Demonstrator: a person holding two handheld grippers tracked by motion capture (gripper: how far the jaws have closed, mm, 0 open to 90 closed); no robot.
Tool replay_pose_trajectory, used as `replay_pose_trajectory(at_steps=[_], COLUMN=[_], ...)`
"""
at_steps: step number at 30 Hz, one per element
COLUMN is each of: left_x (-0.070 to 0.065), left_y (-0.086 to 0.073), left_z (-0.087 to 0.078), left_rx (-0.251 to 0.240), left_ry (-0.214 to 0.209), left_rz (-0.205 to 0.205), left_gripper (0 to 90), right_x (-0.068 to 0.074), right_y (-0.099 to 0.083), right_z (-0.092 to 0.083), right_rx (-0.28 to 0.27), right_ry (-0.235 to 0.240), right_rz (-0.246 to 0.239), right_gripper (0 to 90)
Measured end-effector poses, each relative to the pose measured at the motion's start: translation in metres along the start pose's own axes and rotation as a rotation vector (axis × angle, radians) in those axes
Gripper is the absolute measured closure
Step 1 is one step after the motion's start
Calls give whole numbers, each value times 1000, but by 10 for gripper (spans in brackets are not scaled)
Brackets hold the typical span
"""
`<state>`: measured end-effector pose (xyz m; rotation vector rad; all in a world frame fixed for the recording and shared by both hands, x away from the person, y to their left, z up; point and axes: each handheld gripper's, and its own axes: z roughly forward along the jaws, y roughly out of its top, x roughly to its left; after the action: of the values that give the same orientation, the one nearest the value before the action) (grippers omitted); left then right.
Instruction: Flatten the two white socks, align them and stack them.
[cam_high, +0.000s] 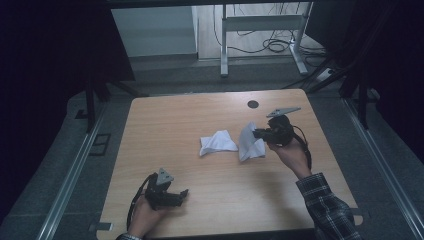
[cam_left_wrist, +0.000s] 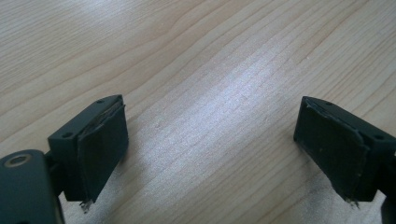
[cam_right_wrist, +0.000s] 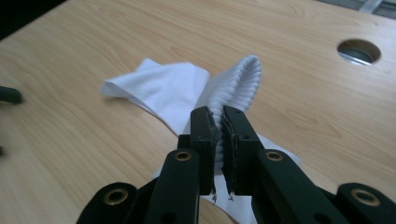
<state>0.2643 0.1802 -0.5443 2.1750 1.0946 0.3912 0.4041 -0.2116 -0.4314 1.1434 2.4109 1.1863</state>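
Right gripper (cam_right_wrist: 219, 140) pinches the ribbed cuff of the white sock (cam_right_wrist: 236, 84), hanging it off the table for control; second sock (cam_high: 217, 142) lies just beyond it, left gripper (cam_high: 181, 194) idle, wide open.

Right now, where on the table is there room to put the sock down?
Bare wood lies left of the flat sock, up to the table edge, and along the front between both hands. The middle, by the right tool holding the ribbed sock, is crowded.
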Motion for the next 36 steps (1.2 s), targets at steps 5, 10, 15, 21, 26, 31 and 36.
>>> replay_pose_trajectory(at_steps=[5,10,15,21,26,31,36], left_x=[0,0,0,0,0,0,0], left_y=[0,0,0,0,0,0,0], left_z=[0,0,0,0,0,0,0], left_rx=[0,0,-2,-2,-1,0,0], left_ry=[0,0,1,1,0,0,1], left_rz=[-1,-1,0,0,2,-1,-6], left_gripper=[98,98,98,98,98,98,98], right_x=[20,38,63,54,29,-3,-31], right_y=[15,30,53,53,31,2,-24], right_z=[-5,-12,-43,-69,-64,-56,-59], right_rx=[-27,-59,-145,-178,-142,-98,-73], right_ry=[35,65,104,67,41,-2,-52], right_rz=[-35,-64,-120,-120,-56,14,80], right_gripper=[834,834,834,834,834,833,832])
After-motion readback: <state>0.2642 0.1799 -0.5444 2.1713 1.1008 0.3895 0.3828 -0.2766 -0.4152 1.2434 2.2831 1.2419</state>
